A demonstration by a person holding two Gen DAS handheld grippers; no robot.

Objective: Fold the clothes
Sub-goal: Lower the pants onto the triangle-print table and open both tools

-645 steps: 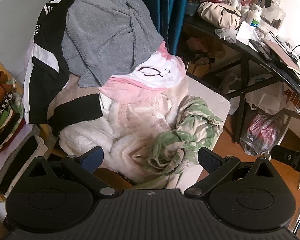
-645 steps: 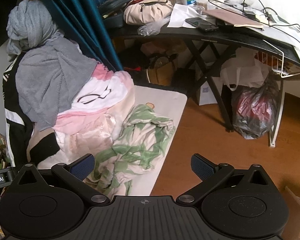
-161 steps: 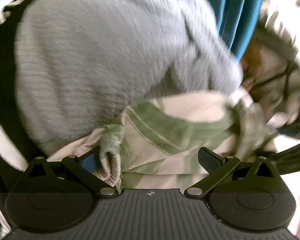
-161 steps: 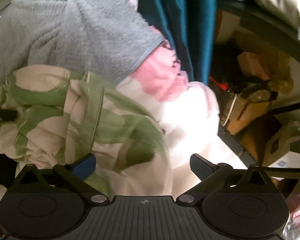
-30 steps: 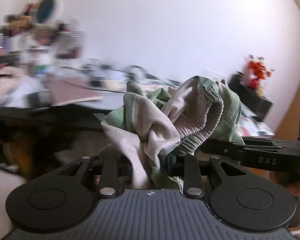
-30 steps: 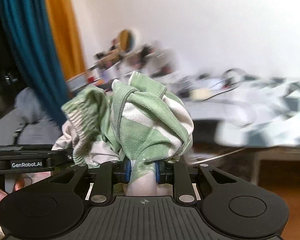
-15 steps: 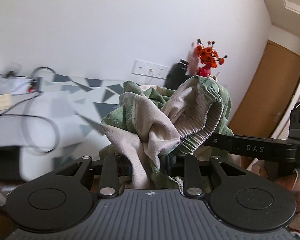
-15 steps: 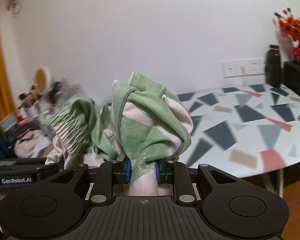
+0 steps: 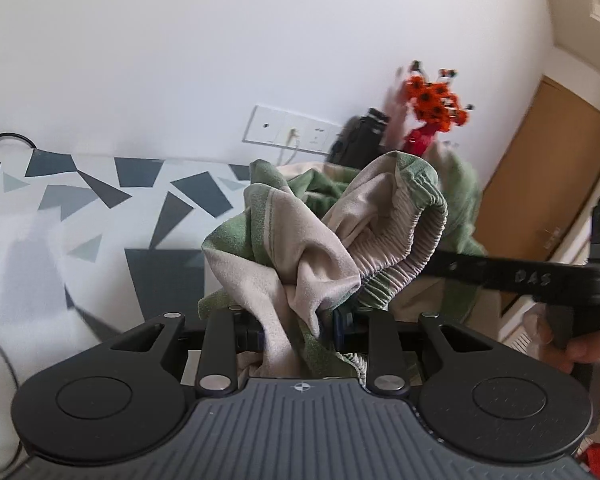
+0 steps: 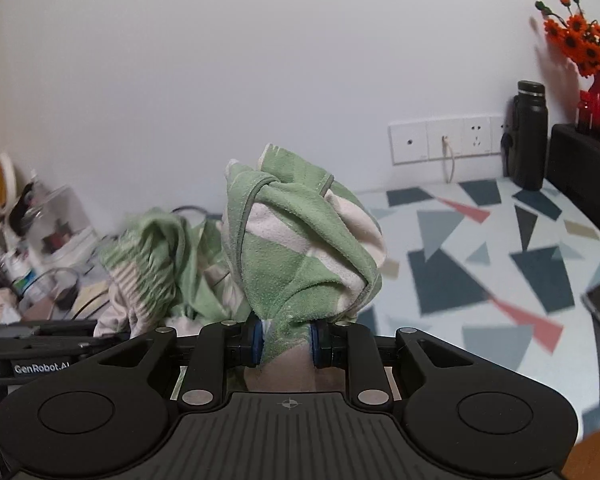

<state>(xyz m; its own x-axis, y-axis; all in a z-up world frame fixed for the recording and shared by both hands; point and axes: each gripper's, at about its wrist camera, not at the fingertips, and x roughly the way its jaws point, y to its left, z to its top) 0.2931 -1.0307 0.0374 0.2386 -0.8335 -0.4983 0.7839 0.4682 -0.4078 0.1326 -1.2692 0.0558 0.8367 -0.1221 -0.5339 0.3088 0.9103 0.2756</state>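
Left gripper [image 9: 298, 330], low centre of its frame: jaws pinched on a bunched fold of the green-and-cream garment [image 9: 324, 240], ribbed elastic band curling toward centre right. Right gripper [image 10: 286, 340], low centre of its own frame: blue pads [image 10: 257, 341] clamped on another twist of the same garment [image 10: 300, 248], cloth standing up in a knot above the jaws. Garment held off any surface between the two, slack sagging toward centre left of the right wrist view. Behind, across mid-frame: table with a triangle-patterned top [image 10: 500, 264]. On it, at right: black bottle [image 10: 530, 136], upright near the wall sockets [image 10: 444, 142]; contents not visible. Upper right: red vase [image 10: 598, 98] holding orange flowers [image 10: 580, 40]. Far right of the left wrist view: a hand [image 9: 580, 344] gripping the other tool's handle, wooden door [image 9: 540, 200] behind.
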